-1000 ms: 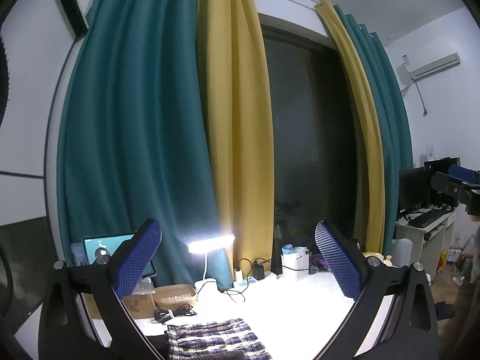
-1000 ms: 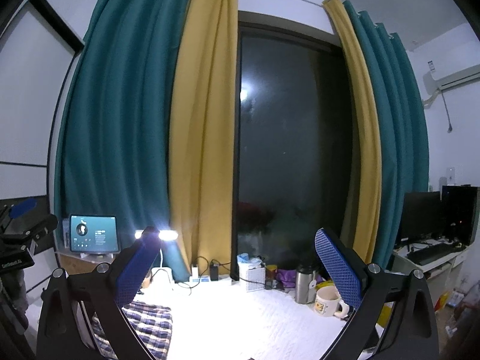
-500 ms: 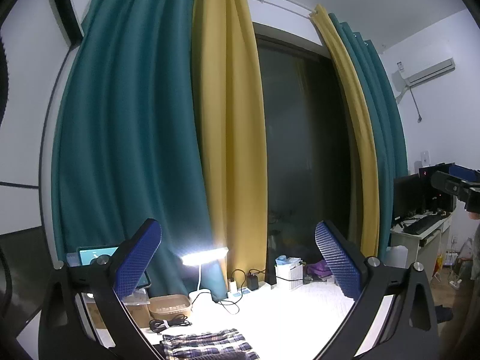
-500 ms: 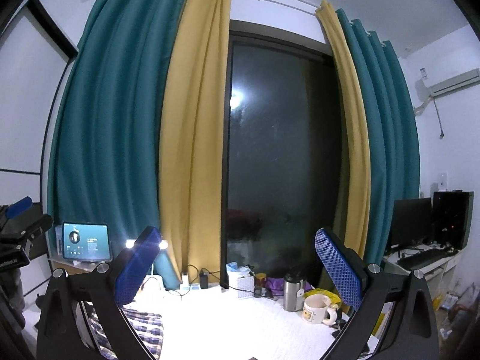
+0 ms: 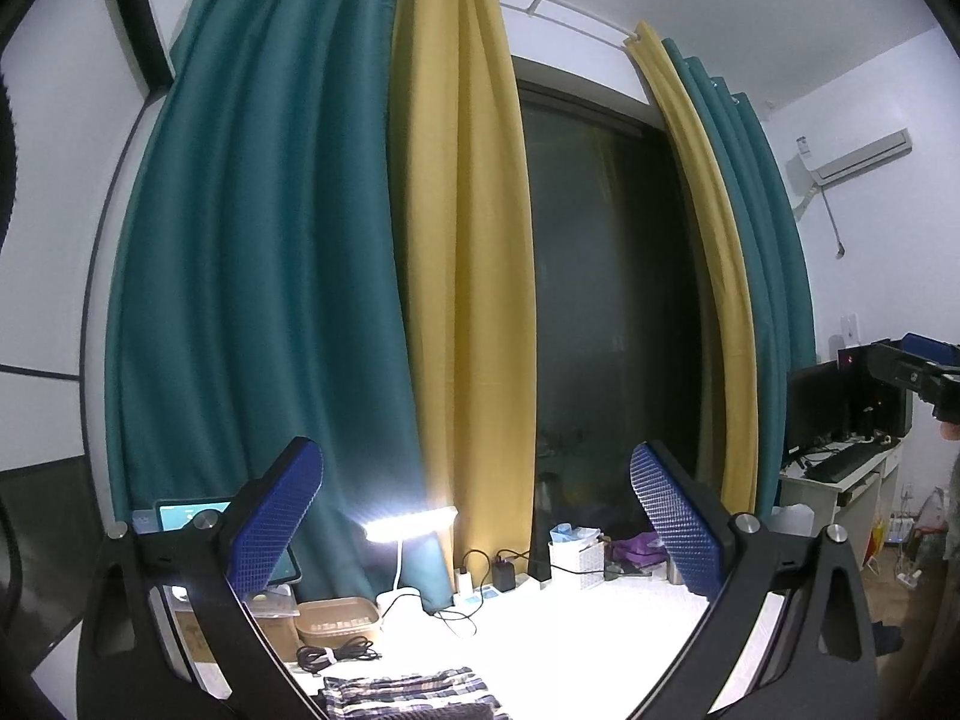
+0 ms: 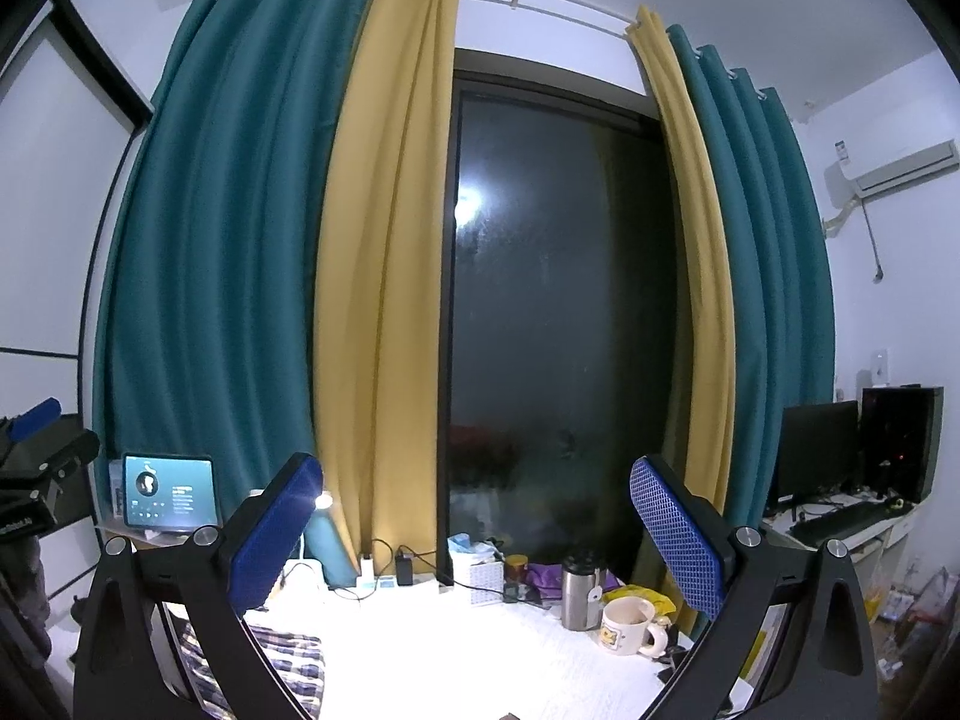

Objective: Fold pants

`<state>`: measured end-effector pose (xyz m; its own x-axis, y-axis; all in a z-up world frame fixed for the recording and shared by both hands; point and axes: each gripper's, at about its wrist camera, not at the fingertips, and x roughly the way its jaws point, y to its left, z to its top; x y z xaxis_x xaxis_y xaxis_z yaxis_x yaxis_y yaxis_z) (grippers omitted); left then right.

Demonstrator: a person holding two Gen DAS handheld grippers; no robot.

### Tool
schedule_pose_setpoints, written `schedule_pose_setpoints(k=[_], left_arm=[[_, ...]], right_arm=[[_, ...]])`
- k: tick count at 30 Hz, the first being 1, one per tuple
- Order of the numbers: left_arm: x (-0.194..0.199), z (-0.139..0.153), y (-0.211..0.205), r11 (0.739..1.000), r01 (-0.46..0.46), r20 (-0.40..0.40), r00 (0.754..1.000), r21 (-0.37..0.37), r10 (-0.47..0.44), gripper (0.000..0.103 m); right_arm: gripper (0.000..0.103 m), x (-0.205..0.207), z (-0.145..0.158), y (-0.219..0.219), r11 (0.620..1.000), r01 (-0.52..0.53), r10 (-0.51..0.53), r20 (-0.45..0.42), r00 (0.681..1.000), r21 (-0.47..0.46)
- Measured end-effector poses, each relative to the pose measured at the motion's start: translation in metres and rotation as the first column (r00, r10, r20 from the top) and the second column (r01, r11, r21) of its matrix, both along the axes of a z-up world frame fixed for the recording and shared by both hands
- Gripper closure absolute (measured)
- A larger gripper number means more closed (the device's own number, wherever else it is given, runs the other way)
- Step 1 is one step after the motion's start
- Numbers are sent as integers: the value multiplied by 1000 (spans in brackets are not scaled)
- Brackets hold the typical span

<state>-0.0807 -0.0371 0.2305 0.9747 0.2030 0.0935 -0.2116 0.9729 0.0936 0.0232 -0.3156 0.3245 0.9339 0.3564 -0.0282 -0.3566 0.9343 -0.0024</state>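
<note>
Above the table (image 6: 480, 648), both grippers, left (image 5: 477, 516) and right (image 6: 477, 531), stood spread and empty; reaching blind for the pants (image 5: 408, 687) risked a missed edge.

The right claw (image 6: 474, 531) points up at the dark window (image 6: 564, 330), its blue pads (image 6: 675, 534) spread wide with nothing between them. At seven o'clock the plaid pants (image 6: 288, 663) lie on the white surface (image 6: 456, 654); at five o'clock a mug (image 6: 627, 624) stands just beside a steel flask (image 6: 579, 591). A lit tablet (image 6: 169, 491) stands at nine o'clock.
</note>
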Motion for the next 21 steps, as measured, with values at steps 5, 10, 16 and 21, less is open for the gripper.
schedule_pose_setpoints(k=[5,10,16,21], left_arm=[[-1,3,1,1000,-4,11,1000,6,4,1],[-1,5,1,1000,-7,19,1000,12,7,1],[1,5,3,1000,-7,12,1000,17,7,1],[0,6,3,1000,-9,8,1000,16,9,1]], right_arm=[[0,-2,3,0,1000,7,-7,15,1000,-1],[0,-6,7,0,1000,27,-27,44,999,2],[0,-3,8,0,1000,28,-28,35,999,2],[0,-1,8,-1,1000,25,-26,28,999,9]])
